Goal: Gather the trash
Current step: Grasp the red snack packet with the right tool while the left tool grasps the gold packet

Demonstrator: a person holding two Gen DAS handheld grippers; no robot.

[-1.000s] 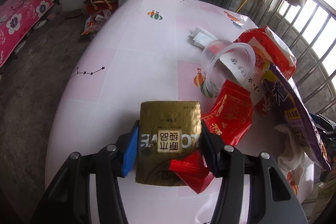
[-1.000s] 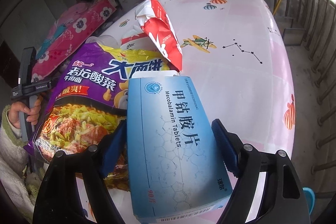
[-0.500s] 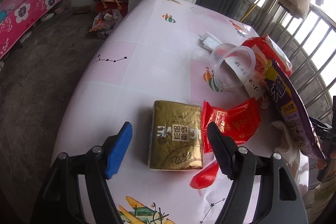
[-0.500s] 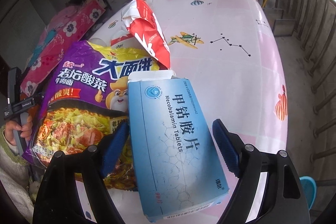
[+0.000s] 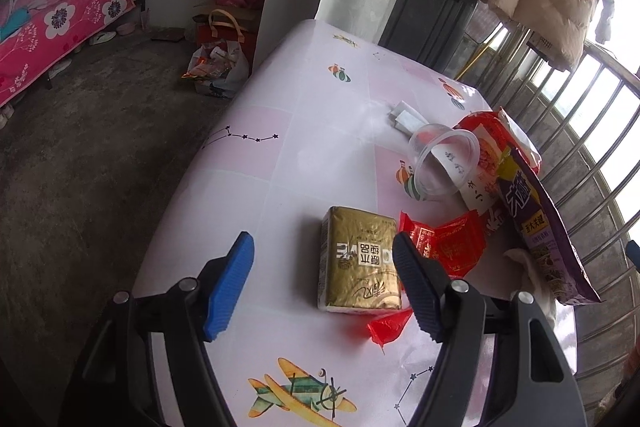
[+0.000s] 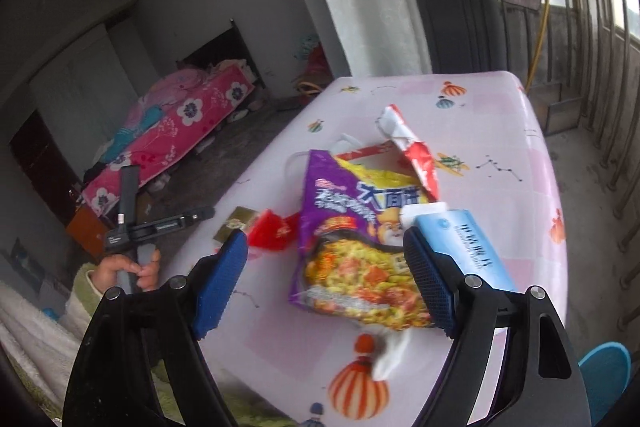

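Left wrist view: the left gripper (image 5: 322, 283) points steeply down over the pink table (image 5: 320, 147). Its jaws stand wide and are closing slightly, pressing on nothing. The gold packet (image 5: 359, 263) lies flat on the table just beyond the fingertips, beside the right finger. A red wrapper (image 5: 448, 243) lies to its right; farther off, a clear plastic cup (image 5: 444, 163) lies tipped on its side, with a purple noodle bag (image 5: 540, 227) at the right edge.

Right wrist view: the right gripper (image 6: 324, 279) tilts downward, its jaws wide, closing slightly and empty. The purple noodle bag (image 6: 356, 247) lies beyond them, with a blue tablet box (image 6: 468, 247) behind the right finger. At left, a hand (image 6: 128, 271) grips the other tool's handle.
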